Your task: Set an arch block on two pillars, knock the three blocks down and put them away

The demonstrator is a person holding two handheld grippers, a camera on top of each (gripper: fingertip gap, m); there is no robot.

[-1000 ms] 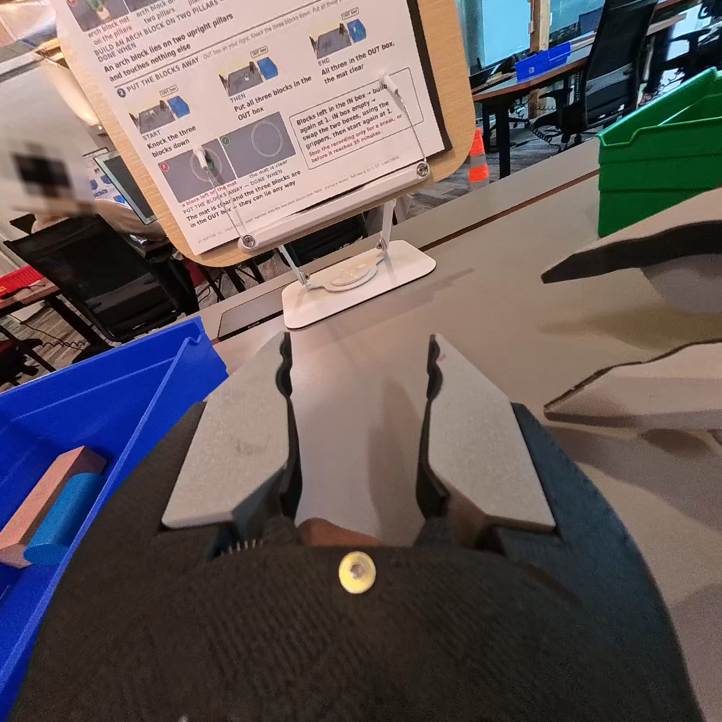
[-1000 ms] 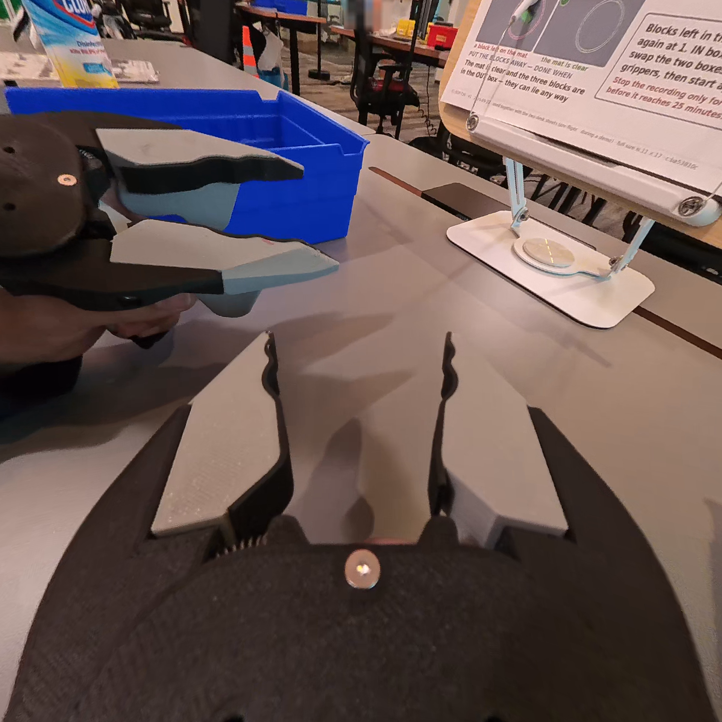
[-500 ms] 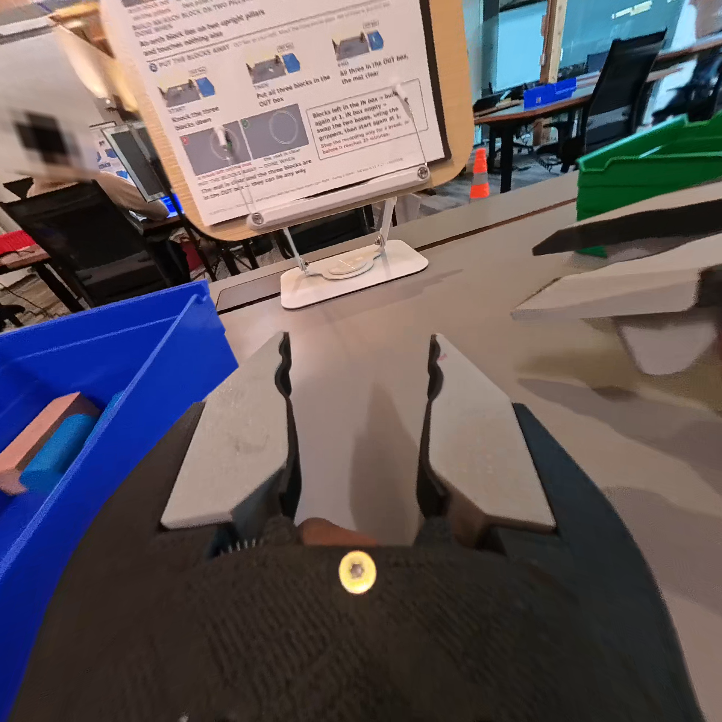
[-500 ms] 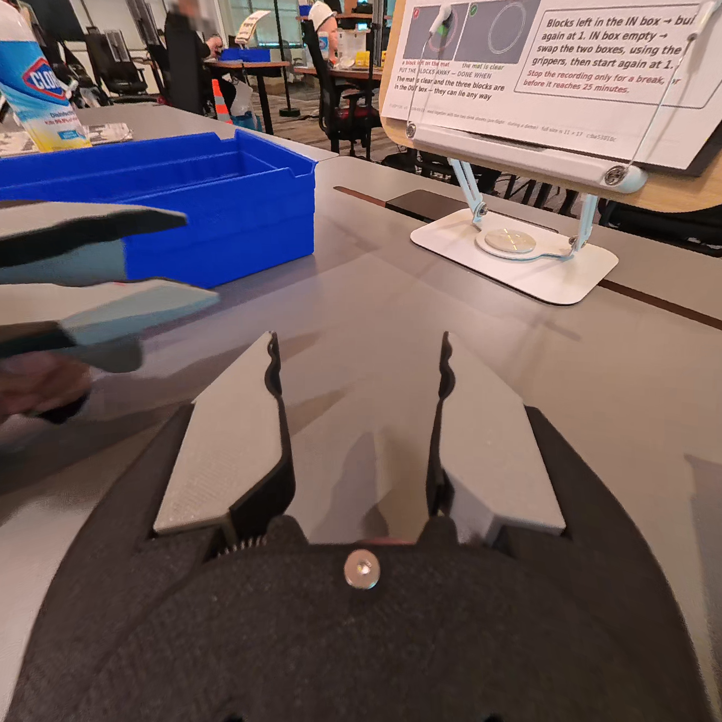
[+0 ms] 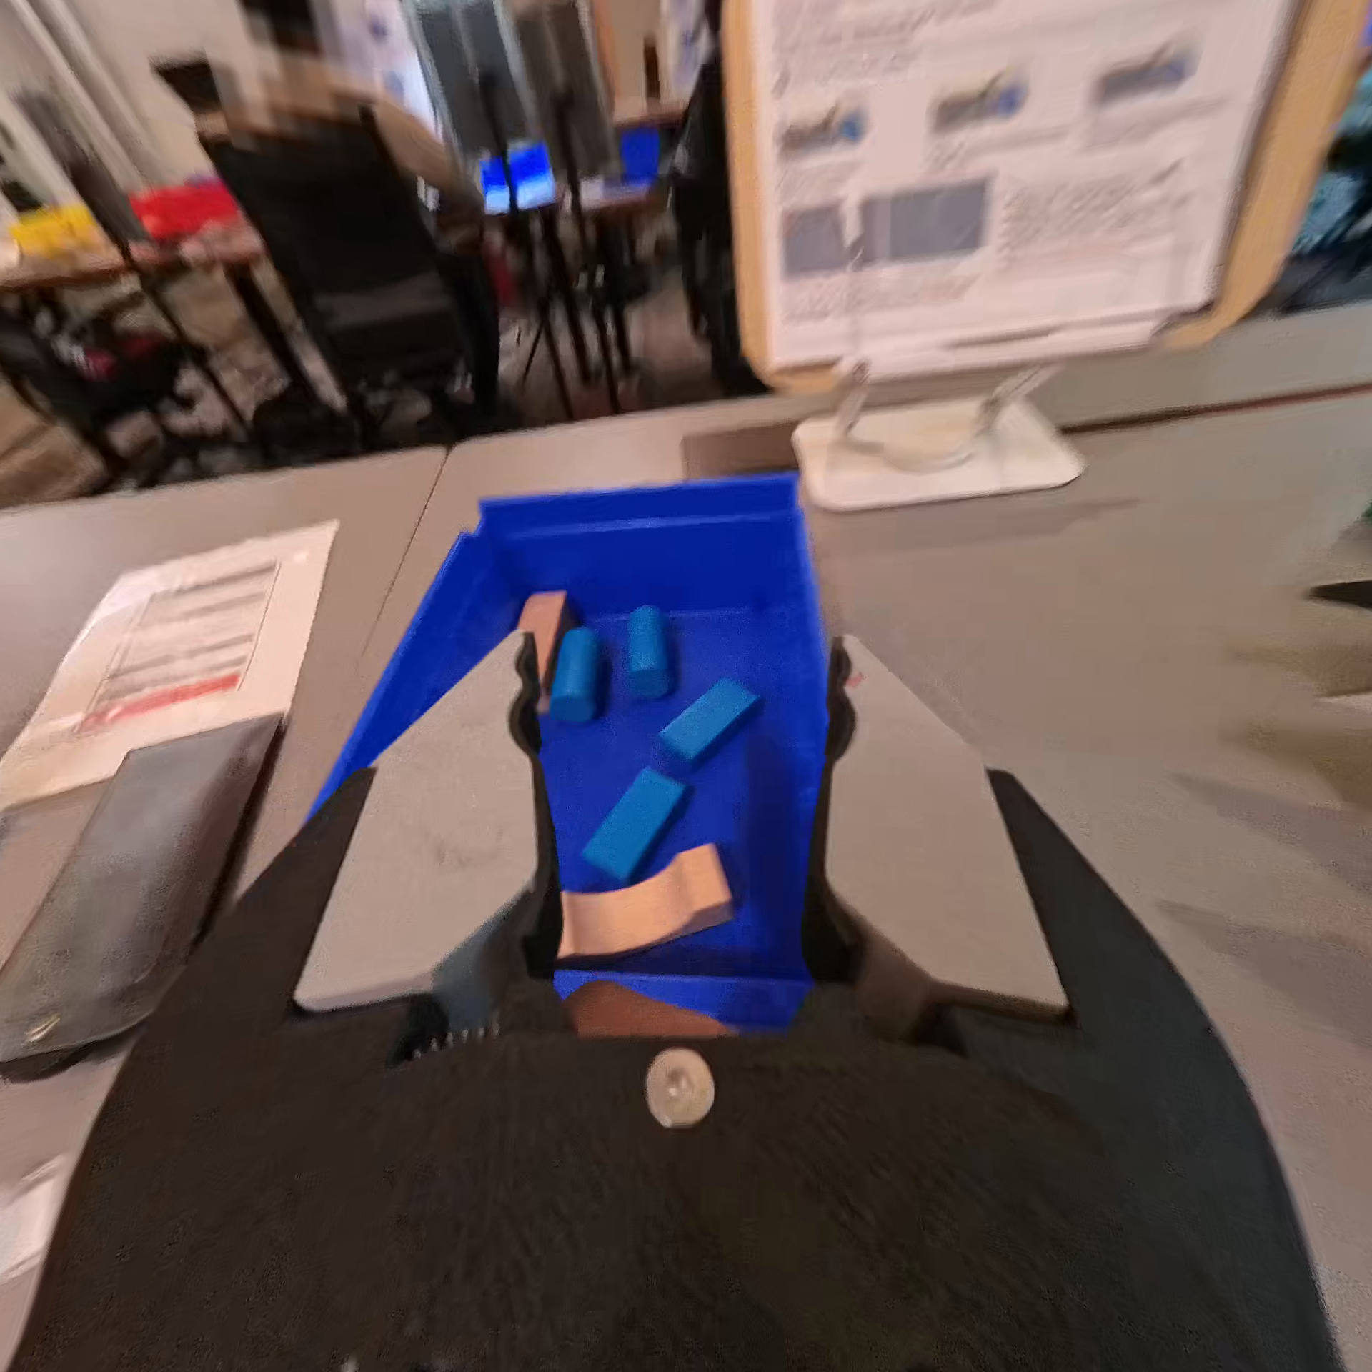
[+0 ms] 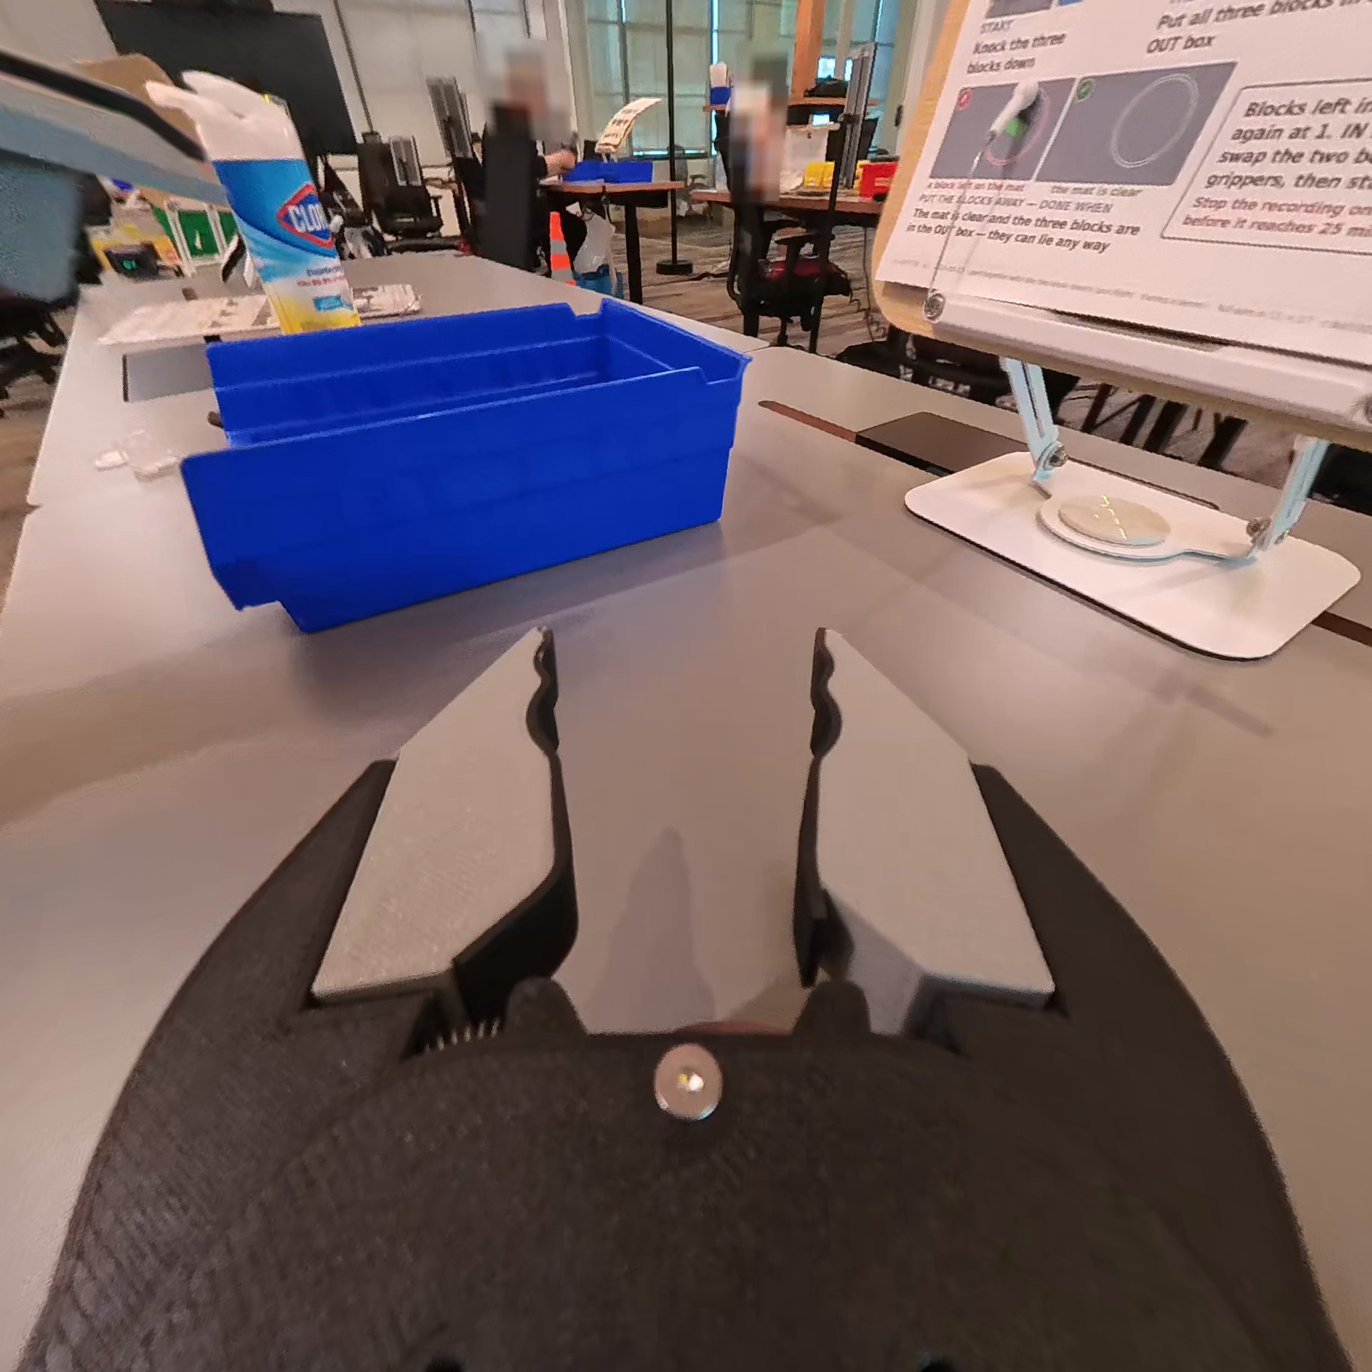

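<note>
My left gripper (image 5: 679, 668) now hangs over the blue bin (image 5: 638, 512), its blocks (image 5: 635, 822) below my spread jaws.

printed instruction sheet (image 6: 1158, 148) on stand, branded label on spray bottle (image 6: 286, 215)

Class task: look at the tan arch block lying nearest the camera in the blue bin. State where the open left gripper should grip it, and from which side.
Judging by its pose, grip the arch block across its curved faces at mid-length, descending from above: it lies flat in the blue bin.
</note>
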